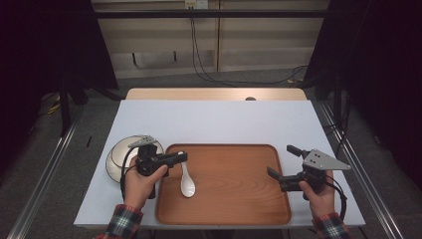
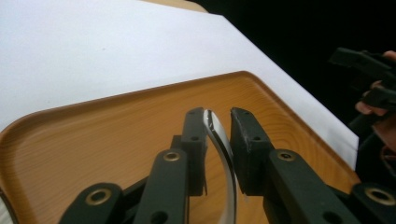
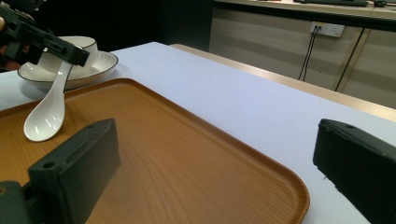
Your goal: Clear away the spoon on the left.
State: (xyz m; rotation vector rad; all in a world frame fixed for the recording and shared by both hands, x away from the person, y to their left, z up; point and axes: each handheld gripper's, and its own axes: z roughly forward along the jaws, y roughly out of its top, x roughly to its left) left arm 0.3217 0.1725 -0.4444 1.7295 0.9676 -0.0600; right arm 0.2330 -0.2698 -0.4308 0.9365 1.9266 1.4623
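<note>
A white ceramic spoon lies on the left part of a brown wooden tray. My left gripper is shut on the spoon's handle. In the left gripper view the handle stands between the two black jaws of the left gripper. In the right gripper view the spoon is tilted, handle up in the left gripper and scoop end resting on the tray. My right gripper is open at the tray's right edge, holding nothing. The right gripper view has its jaws wide apart.
A white bowl sits on a dark-rimmed white plate on the white tabletop, just left of the tray. A wooden strip runs along the table's far edge. Dark frames and cables stand beyond it.
</note>
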